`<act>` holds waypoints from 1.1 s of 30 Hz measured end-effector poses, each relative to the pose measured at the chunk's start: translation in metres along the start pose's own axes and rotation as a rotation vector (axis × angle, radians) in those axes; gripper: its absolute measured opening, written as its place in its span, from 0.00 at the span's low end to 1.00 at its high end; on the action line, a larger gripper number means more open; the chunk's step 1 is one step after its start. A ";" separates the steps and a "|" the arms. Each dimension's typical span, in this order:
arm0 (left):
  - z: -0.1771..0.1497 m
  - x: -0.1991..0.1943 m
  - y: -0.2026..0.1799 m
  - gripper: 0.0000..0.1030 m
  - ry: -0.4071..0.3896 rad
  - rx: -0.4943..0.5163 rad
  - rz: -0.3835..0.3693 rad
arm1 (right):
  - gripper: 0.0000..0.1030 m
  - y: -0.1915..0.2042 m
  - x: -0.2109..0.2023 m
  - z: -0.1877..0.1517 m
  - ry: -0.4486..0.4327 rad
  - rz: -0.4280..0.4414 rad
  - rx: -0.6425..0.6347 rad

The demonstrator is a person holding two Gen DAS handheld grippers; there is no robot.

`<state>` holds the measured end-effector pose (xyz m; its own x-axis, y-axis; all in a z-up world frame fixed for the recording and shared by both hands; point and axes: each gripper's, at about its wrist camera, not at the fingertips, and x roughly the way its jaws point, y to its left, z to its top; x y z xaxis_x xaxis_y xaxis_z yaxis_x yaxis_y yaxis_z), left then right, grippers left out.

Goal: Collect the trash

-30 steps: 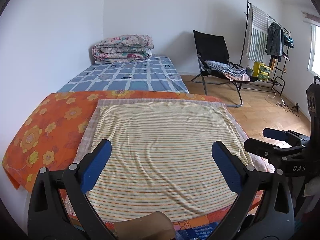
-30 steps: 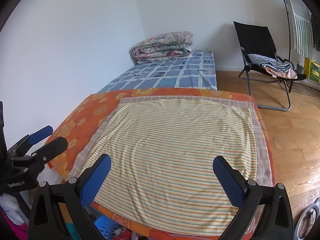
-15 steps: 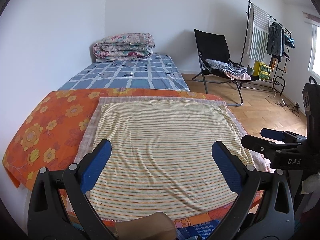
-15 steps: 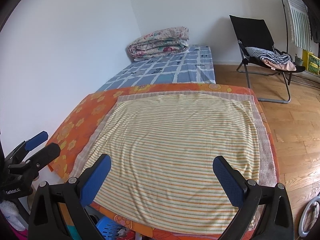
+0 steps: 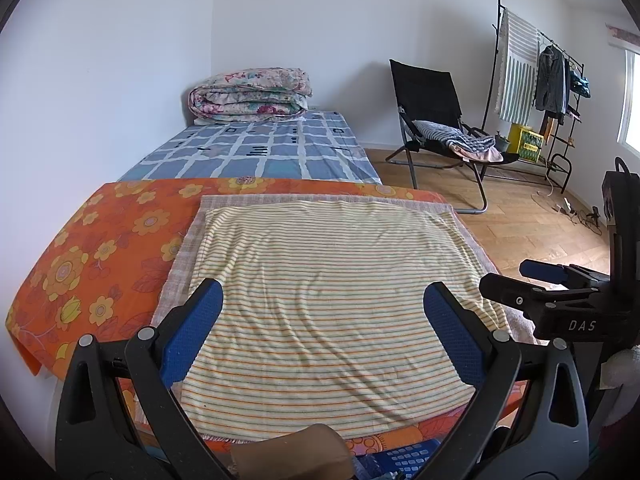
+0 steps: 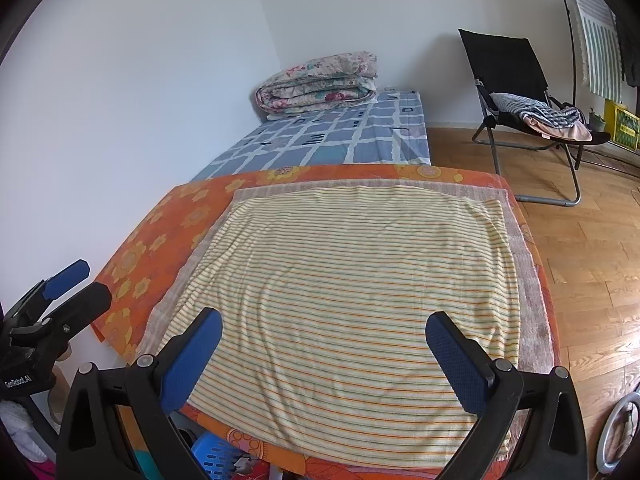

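My left gripper (image 5: 322, 300) is open and empty, held above the near edge of a striped yellow cloth (image 5: 332, 280) on a table with an orange flowered cover (image 5: 100, 248). My right gripper (image 6: 322, 334) is open and empty over the same striped cloth (image 6: 352, 272). Each gripper shows in the other's view: the right one at the right edge of the left wrist view (image 5: 536, 284), the left one at the left edge of the right wrist view (image 6: 60, 296). I see no trash on the cloth. A blue plastic basket (image 6: 218, 460) shows below the table's near edge.
A bed with a blue checked sheet (image 5: 260, 152) and a folded quilt (image 5: 250, 94) lies beyond the table against the wall. A black folding chair (image 5: 436, 128) with clothes and a clothes rack (image 5: 536, 72) stand on the wooden floor (image 6: 592, 248) at the right.
Both grippers have drawn back and risen slightly; the table and bed sit lower and farther in both views. The jaws have stayed open and empty.
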<state>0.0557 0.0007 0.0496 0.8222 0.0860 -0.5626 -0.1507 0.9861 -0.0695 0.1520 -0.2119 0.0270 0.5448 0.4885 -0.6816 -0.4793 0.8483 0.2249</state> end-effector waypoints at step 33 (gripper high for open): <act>0.000 -0.001 0.003 0.99 0.001 0.004 0.011 | 1.00 -0.003 0.009 -0.005 0.034 0.004 0.025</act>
<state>0.0542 0.0038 0.0506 0.8200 0.0969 -0.5640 -0.1579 0.9856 -0.0603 0.1552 -0.2112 0.0166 0.5190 0.4851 -0.7038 -0.4637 0.8514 0.2449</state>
